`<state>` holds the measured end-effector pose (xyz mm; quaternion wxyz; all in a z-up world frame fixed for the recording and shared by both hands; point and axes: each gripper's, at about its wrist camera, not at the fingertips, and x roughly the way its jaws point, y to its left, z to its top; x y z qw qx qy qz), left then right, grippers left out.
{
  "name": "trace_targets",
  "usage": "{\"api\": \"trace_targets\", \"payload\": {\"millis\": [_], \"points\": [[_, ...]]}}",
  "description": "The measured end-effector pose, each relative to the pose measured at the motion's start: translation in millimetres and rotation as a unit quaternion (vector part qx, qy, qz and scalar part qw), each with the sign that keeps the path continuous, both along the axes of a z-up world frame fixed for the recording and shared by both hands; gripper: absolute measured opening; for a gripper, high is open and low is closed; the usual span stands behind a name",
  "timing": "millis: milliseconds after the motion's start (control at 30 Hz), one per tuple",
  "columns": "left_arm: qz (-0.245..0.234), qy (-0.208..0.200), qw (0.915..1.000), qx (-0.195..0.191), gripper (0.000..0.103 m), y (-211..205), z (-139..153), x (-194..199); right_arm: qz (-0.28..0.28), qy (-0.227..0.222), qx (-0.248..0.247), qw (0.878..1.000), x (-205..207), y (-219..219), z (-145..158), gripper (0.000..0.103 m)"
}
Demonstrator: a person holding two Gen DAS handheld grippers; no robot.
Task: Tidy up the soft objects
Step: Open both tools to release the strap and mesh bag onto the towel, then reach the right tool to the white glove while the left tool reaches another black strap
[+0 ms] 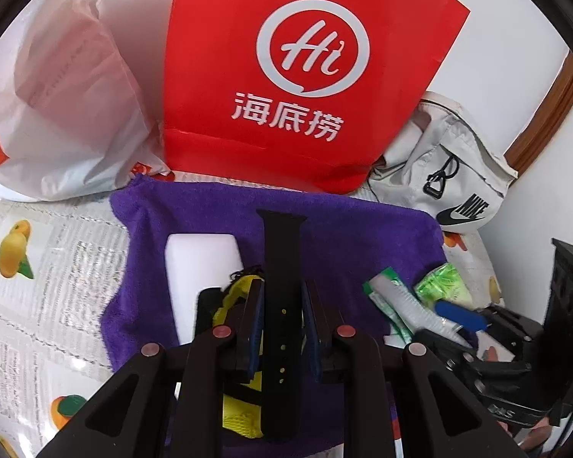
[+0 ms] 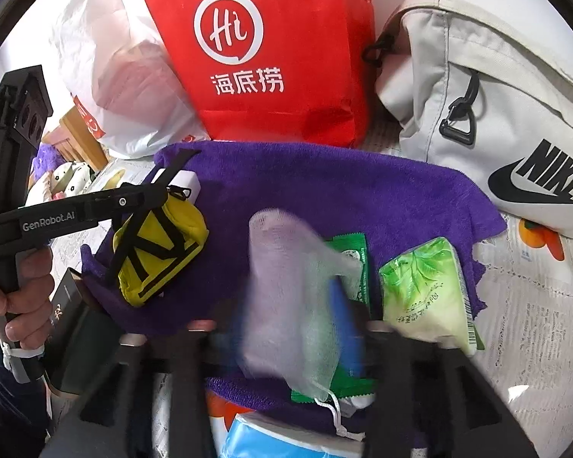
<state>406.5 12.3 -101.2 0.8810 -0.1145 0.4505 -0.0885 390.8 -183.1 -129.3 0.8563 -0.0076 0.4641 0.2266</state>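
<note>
Left wrist view: the black watch strap [image 1: 282, 305] stands lengthwise at centre frame, pinched between the left gripper [image 1: 282, 301] pads over the purple towel [image 1: 343, 229]. Right wrist view, centre: the right gripper [image 2: 294, 328] looks clamped on a white mesh pouch [image 2: 286, 297], blurred mid-swing. Best to lay each flat on bare towel, clear of the yellow pouch [image 2: 156, 252] at left and the green tissue pack [image 2: 424, 290] at right, before letting go.
</note>
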Motion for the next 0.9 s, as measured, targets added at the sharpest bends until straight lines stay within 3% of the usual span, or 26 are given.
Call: {"api": "trace_targets", "payload": {"millis": [100,167,533,900], "points": [[0.004,-0.002,0.9999,0.009,0.023,2.7,3.1,-3.4,-0.003,-0.012,0.000,1.000,-6.3,-0.9,5.9,0.061],[0.006,-0.006,0.9999,0.013,0.038,4.5,6.5,-7.2,-0.008,-0.014,-0.002,1.000,-9.6,-1.4,9.0,0.061],[0.012,-0.034,0.9991,0.023,0.041,19.5,38.0,-54.7,-0.034,-0.031,0.011,0.999,-49.1,-12.6,33.8,0.063],[0.021,-0.030,0.9986,0.037,0.043,42.6,41.9,-132.6,-0.028,-0.045,0.035,0.998,-139.6,-2.4,51.3,0.063]]}}
